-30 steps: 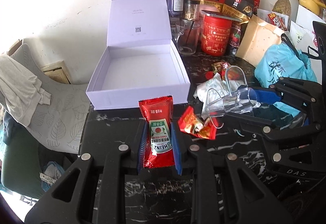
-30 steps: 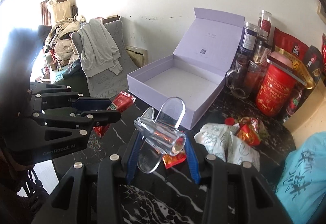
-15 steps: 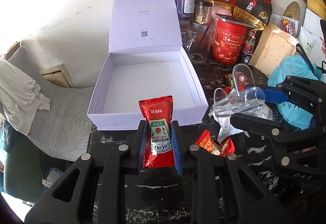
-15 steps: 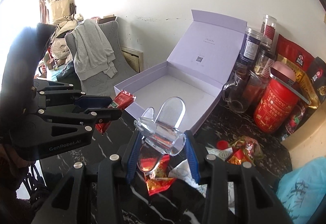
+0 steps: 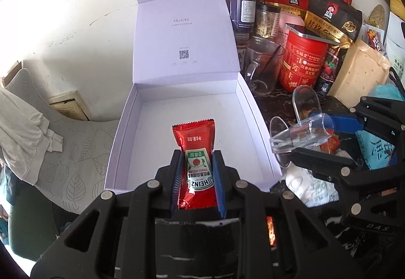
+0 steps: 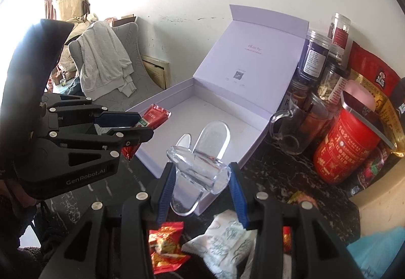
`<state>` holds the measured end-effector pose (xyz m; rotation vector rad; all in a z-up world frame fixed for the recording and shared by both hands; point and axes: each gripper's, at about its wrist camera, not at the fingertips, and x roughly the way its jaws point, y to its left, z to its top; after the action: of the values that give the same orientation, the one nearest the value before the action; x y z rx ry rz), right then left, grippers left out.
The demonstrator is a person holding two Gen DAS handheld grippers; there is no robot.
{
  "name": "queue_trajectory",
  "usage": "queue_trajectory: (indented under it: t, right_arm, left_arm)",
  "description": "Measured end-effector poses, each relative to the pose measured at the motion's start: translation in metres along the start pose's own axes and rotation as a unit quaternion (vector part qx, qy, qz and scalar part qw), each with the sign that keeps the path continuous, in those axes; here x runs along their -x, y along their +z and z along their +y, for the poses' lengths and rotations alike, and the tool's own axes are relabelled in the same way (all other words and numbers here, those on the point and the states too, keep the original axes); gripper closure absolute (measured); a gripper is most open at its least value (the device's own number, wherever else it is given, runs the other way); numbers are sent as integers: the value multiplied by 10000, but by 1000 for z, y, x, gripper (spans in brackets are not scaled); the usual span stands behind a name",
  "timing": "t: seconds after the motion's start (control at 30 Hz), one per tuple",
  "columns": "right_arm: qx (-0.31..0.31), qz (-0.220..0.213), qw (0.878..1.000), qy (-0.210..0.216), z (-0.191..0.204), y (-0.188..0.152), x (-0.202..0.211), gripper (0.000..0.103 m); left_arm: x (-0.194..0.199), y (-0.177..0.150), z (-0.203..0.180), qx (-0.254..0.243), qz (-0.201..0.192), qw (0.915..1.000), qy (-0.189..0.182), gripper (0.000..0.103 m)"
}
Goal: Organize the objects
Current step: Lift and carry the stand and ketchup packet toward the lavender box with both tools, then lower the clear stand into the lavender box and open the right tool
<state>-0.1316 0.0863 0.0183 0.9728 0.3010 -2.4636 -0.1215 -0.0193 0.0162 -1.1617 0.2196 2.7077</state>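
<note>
A red Heinz ketchup sachet [image 5: 196,165] is pinched in my left gripper [image 5: 197,165], which is shut on it and hangs over the front edge of the open lilac box [image 5: 255,114]. The sachet's top reaches over the box's empty white floor. From the right wrist view the same sachet [image 6: 154,116] and left gripper [image 6: 136,127] sit at the box's [image 6: 215,91] left corner. My right gripper [image 6: 201,172] is shut on a clear acrylic stand [image 6: 200,170] just in front of the box's near wall. That stand [image 5: 298,129] shows beside the box's right wall.
Jars, a glass mug [image 5: 260,68], a red tin [image 5: 301,63] and snack bags crowd the back right of the dark marble table [image 6: 273,177]. Red candy wrappers [image 6: 164,246] and white packets [image 6: 222,241] lie near my right gripper. A grey chair with clothes [image 6: 106,61] stands at the left.
Both grippers have moved forward toward the box. The sachet went from in front of the box to over its front edge. The clear stand came up to the box's near wall.
</note>
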Motion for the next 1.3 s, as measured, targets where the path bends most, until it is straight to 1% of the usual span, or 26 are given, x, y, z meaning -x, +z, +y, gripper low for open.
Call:
queue_trajectory:
  t: [0.17,0.23,0.37,0.43,0.53,0.63,0.7,0.8,0.9,0.93,1.0,1.1,1.17,1.3]
  right_arm:
    - [8,-8,10000,-76,-15,14,-12,60]
    - [14,5,10000,-88,-19,19,-17,60]
    - [66,34,9999,-107,-27,34,-30,60]
    - [76,57,9999,-114,-30,43,-38,60]
    - [73,105,9999,-6,-36,53,-50,60]
    - [-5,183,9998,82,-42,63,-63,60]
    - [18,242,9997,98,-44,69,-73,60]
    - [-55,258,9996,112,-47,75,-86,60]
    - [-184,306,9993,124,-52,79,-99,60]
    - [-203,330,9992,106,-53,80,-103,60]
    - [-235,384,9990,31,-57,82,-112,60]
    - [-301,441,9986,-47,-61,81,-123,60]
    - [-382,441,9983,-69,-63,81,-131,62]
    - [-343,483,9982,-36,-63,80,-141,64]
  left_arm:
    - [-17,17,1,-82,-9,10000,10,81]
    - [-24,25,5,-55,3,10000,0,81]
    - [-39,43,15,57,-21,9999,123,81]
    - [-45,52,21,158,6,9999,65,81]
    - [-55,65,26,182,-31,9995,272,81]
    - [-65,72,33,273,39,9991,318,81]
    - [-71,76,38,286,24,9983,509,81]
    - [-81,83,49,373,92,9977,552,81]
    - [-87,90,58,396,90,9963,751,81]
    - [-88,90,59,377,91,9965,747,81]
    - [-94,90,61,356,140,9973,622,81]
    - [-108,87,64,366,319,9974,539,81]
    - [-116,85,64,362,425,9974,447,81]
    - [-132,80,63,292,618,9967,440,81]
